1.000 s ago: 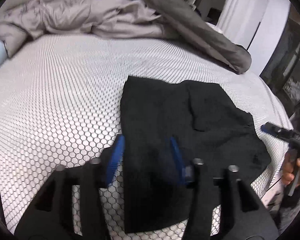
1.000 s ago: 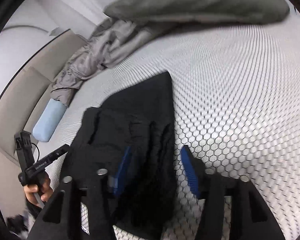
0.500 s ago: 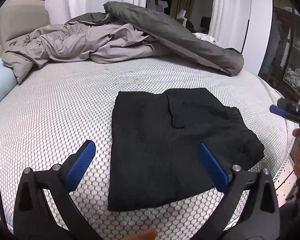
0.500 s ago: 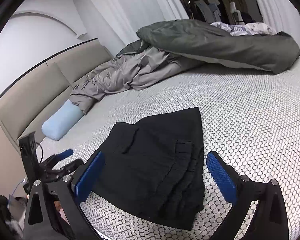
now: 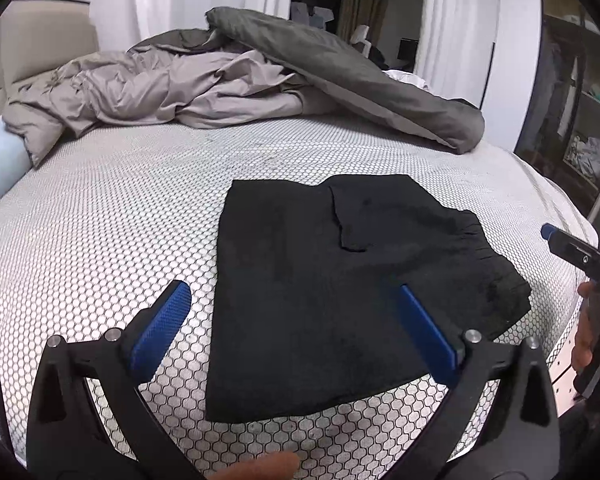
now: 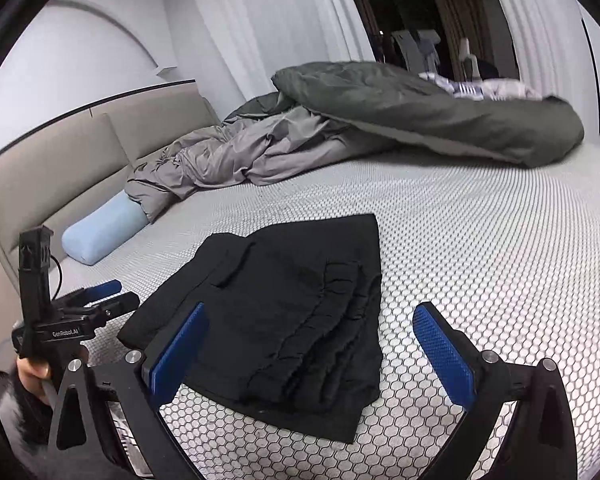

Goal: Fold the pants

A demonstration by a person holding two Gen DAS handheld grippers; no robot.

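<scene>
The black pants (image 5: 340,280) lie folded into a compact stack on the bed's honeycomb-patterned mattress cover (image 5: 100,240). They also show in the right wrist view (image 6: 292,312), with the gathered waistband on the near right side. My left gripper (image 5: 296,304) is open and empty, held back above the near edge of the pants. My right gripper (image 6: 312,328) is open and empty, also held back above the pants. The right gripper shows at the right edge of the left wrist view (image 5: 572,248). The left gripper shows at the left of the right wrist view (image 6: 96,300).
A crumpled grey duvet (image 5: 160,88) and a dark green quilt (image 5: 360,76) lie along the far side of the bed. A light blue bolster (image 6: 100,232) rests by the beige headboard (image 6: 60,172). Shelves (image 5: 580,120) stand at the right.
Both grippers have opened wide and pulled back and up from the pants. The pants stay folded on the bed.
</scene>
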